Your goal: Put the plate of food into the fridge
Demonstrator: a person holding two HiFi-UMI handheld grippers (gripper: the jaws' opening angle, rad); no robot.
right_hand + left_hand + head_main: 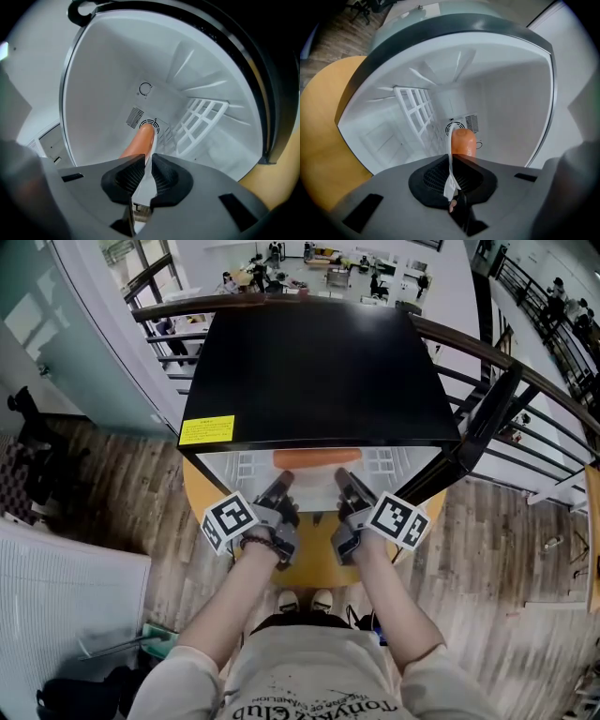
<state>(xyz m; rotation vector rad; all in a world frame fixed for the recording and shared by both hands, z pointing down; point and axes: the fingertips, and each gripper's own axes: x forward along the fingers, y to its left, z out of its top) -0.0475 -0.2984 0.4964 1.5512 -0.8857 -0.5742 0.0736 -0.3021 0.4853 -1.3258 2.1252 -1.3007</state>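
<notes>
A white plate [450, 161] carries a long orange piece of food [463, 142], and I see the plate edge-on between the jaws. My left gripper [451, 165] is shut on the plate's left rim. The right gripper [146, 171] is shut on the plate [148, 180] at its right rim, the food [139, 139] lying just beyond. The head view shows both grippers, left [284, 488] and right [345, 486], side by side at the mouth of the black fridge [314, 362], with the food [317, 458] just inside the white opening. A vent and fan grille [149, 124] mark the fridge's back wall.
The fridge stands on a round yellow table [211, 512]. A white wire rack [201, 117] lines the inside of the fridge, also seen as rack [417, 110] from the left. A dark railing [506, 381] runs behind the fridge. Wooden floor [112, 493] surrounds the table.
</notes>
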